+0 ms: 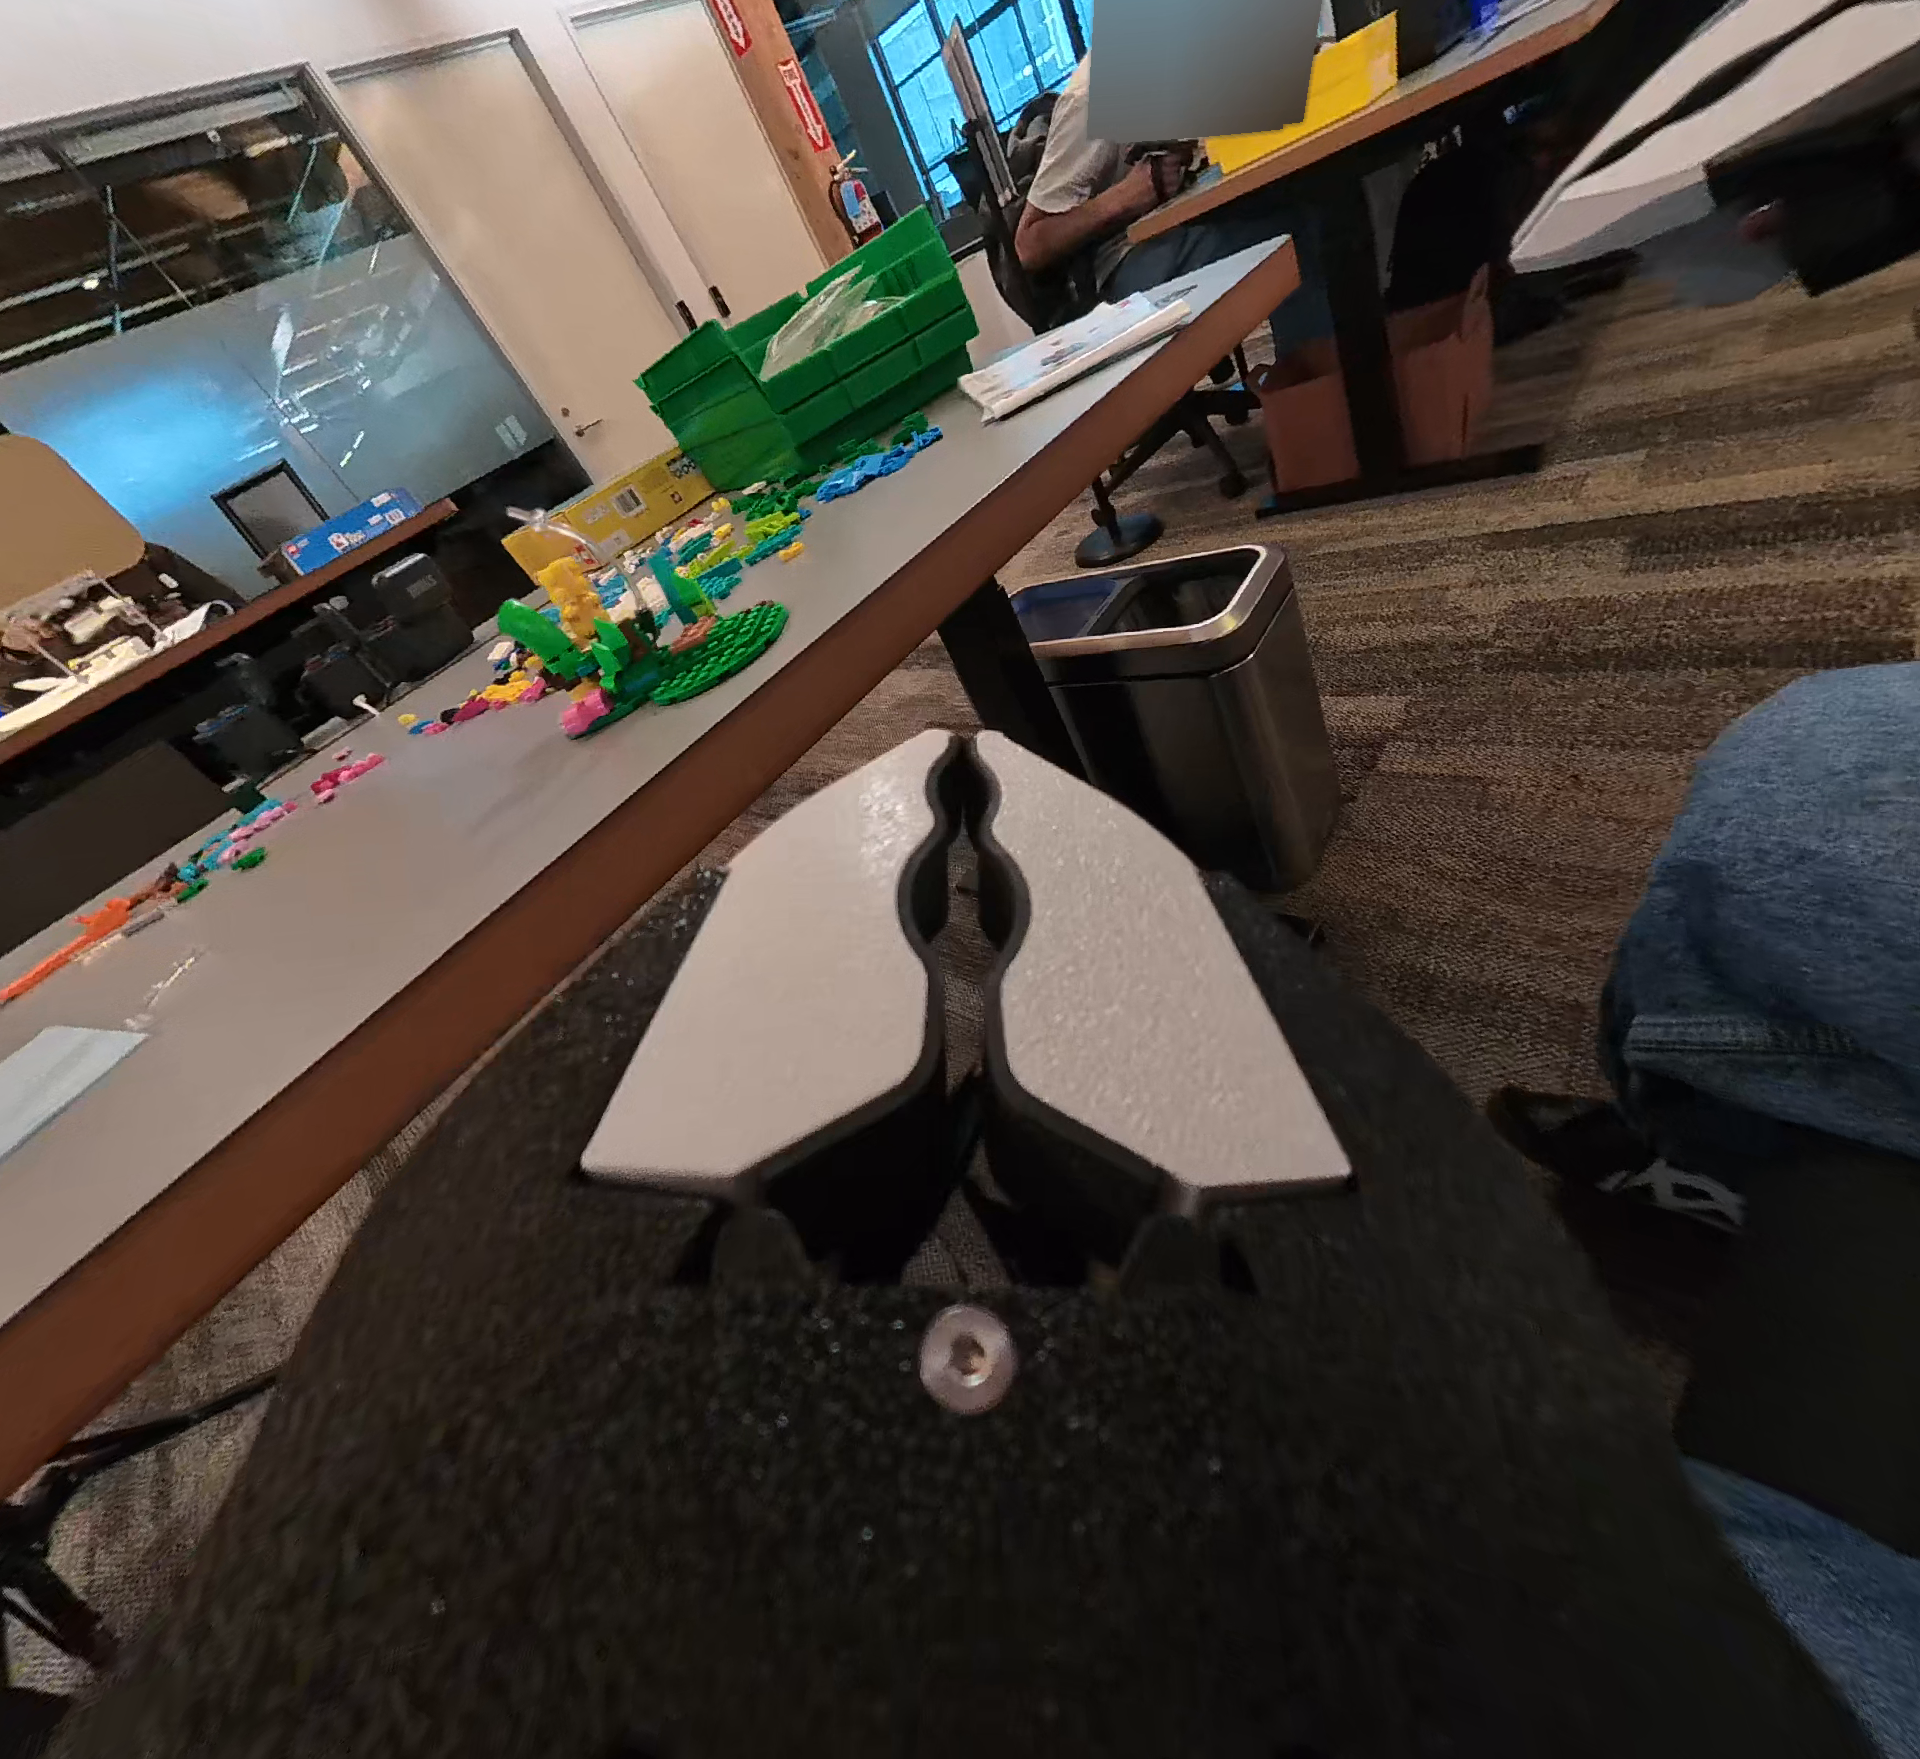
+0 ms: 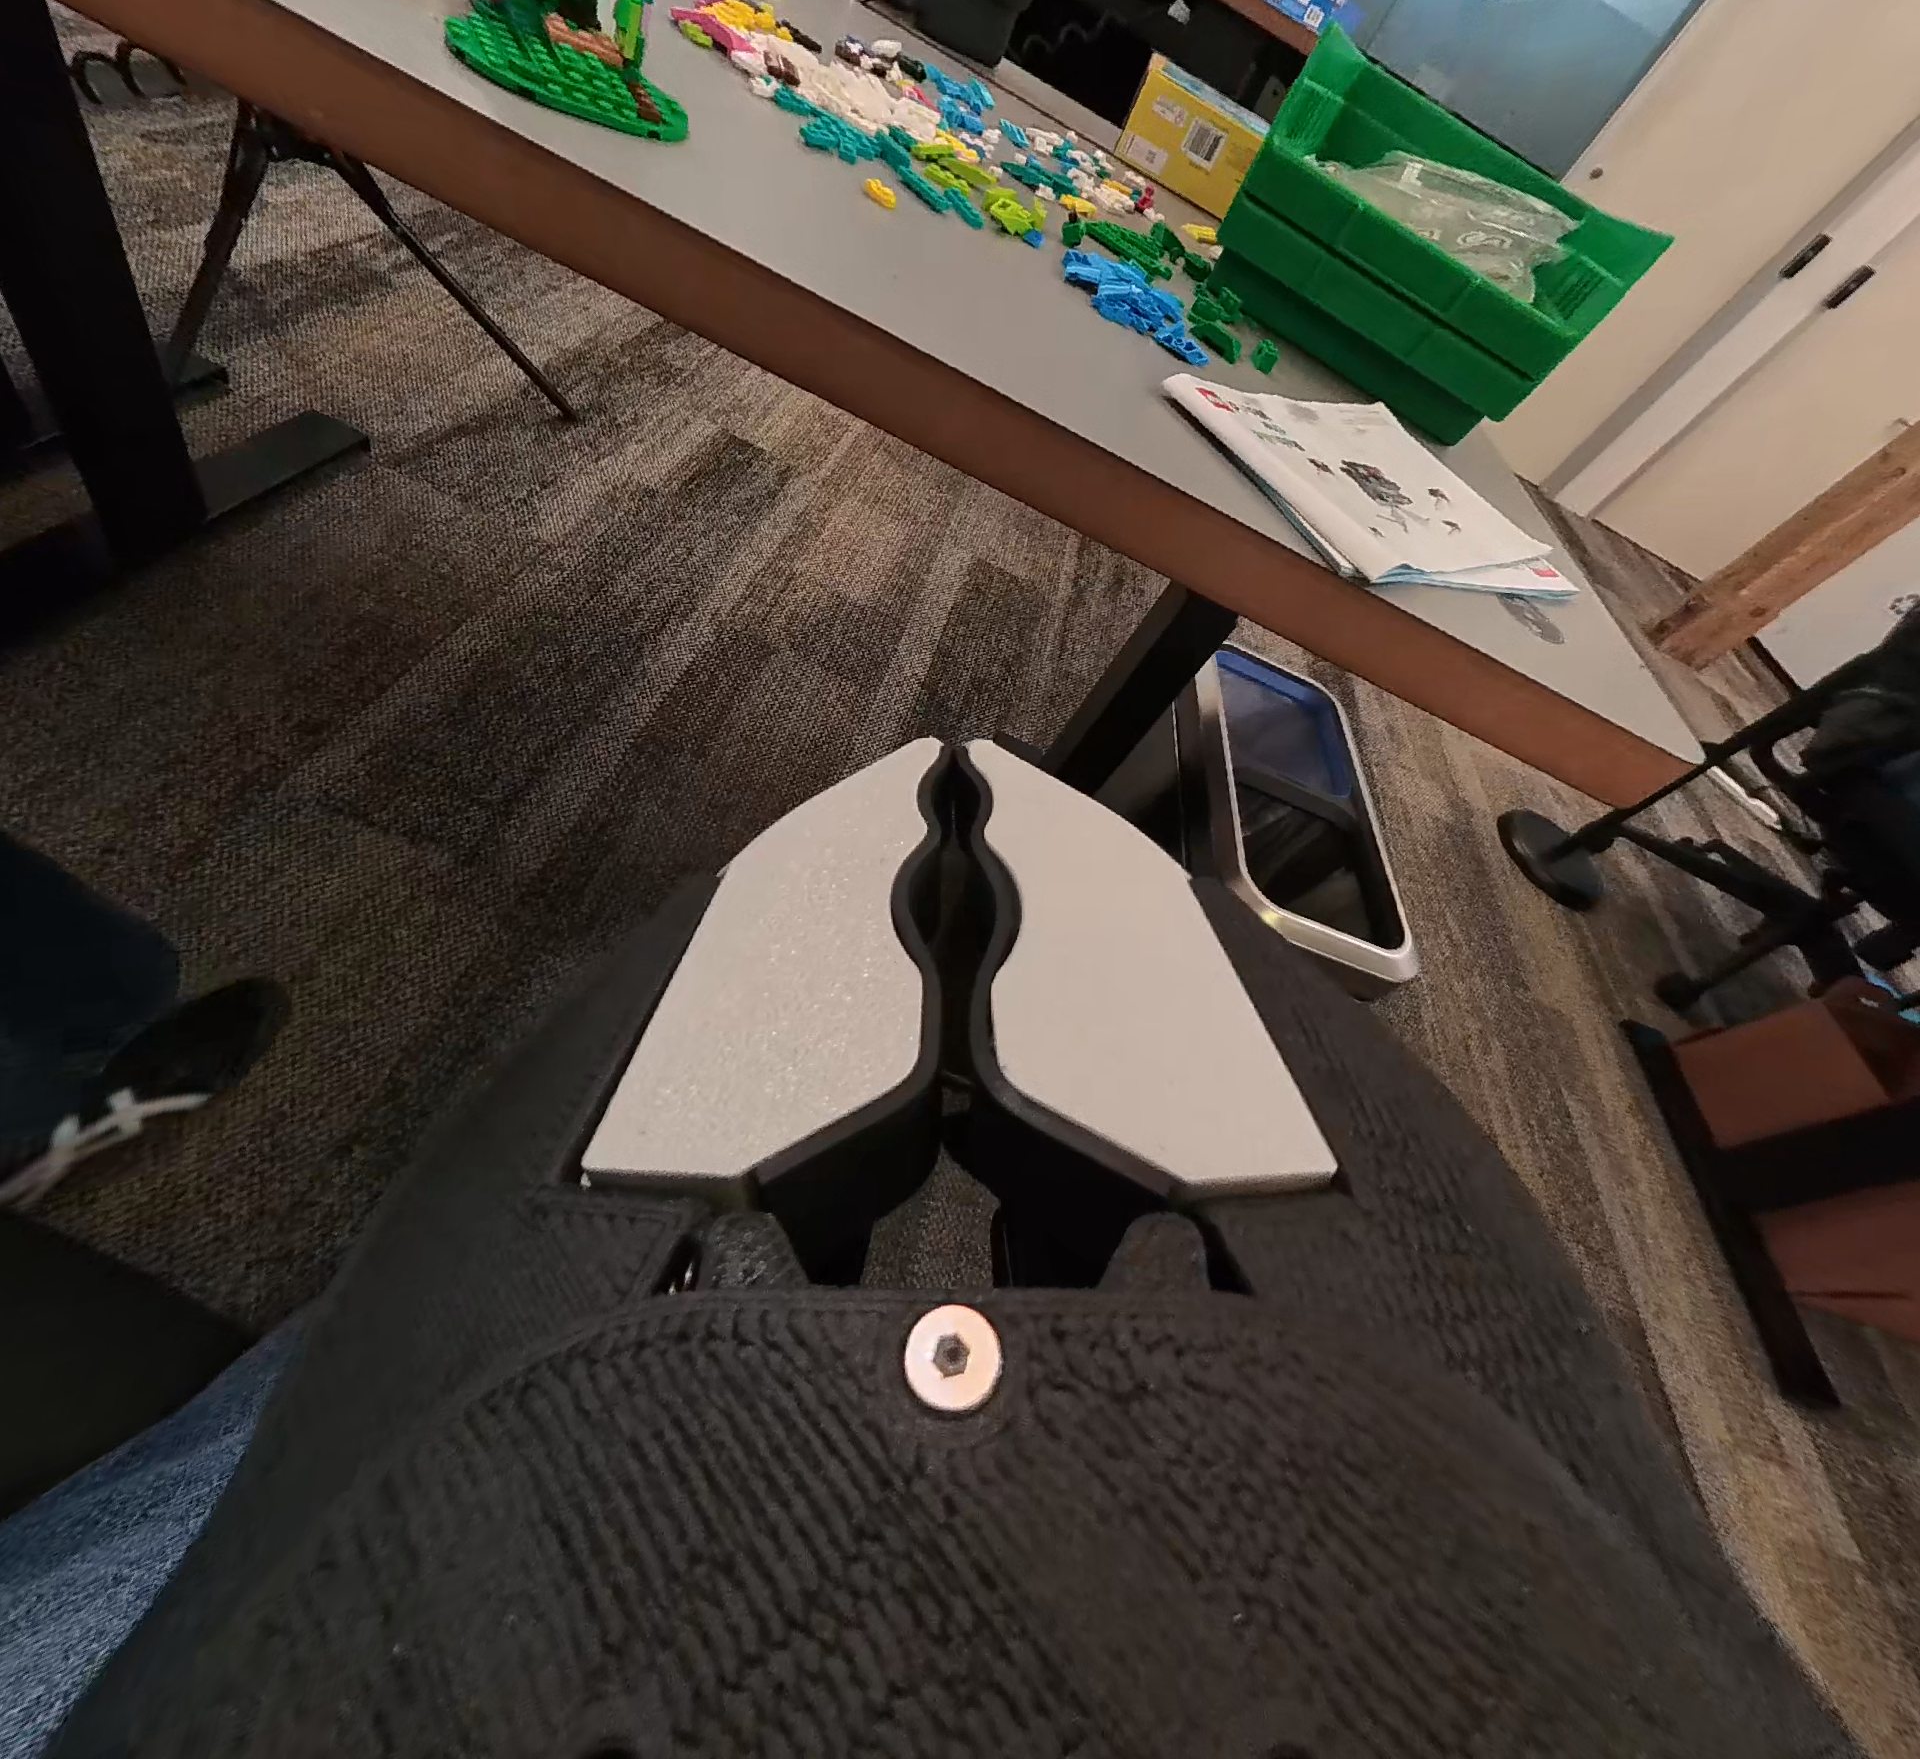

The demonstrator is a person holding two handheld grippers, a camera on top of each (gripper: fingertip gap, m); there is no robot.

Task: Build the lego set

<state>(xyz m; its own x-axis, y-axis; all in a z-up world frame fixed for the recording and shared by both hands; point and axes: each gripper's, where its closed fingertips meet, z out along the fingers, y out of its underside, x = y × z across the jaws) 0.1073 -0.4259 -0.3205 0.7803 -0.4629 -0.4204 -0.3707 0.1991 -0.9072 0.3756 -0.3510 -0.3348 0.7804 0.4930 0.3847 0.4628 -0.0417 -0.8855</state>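
Note:
My left gripper [image 1: 964,753] is shut with nothing between its pads; it hangs below the edge of a grey table [image 1: 436,836], over the carpet and near a metal bin [image 1: 1195,701]. My right gripper [image 2: 954,759] is also shut and empty, held low over the carpet in front of the same table [image 2: 790,255]. It also shows at the top right of the left wrist view [image 1: 1704,88], pads together. On the table stands a brick model on a green round baseplate [image 1: 665,639], also in the right wrist view [image 2: 561,57], with loose coloured bricks [image 2: 935,140] beside it.
Stacked green bins [image 2: 1434,255] hold a clear bag. An open booklet [image 2: 1371,494] lies near the table edge, a yellow box [image 2: 1184,135] behind the bricks. A person's jeans leg [image 1: 1787,878] and shoe [image 2: 135,1075] are close. Another person sits at a far desk [image 1: 1101,182]. My hands' fingertips stand some 30 cm from each other.

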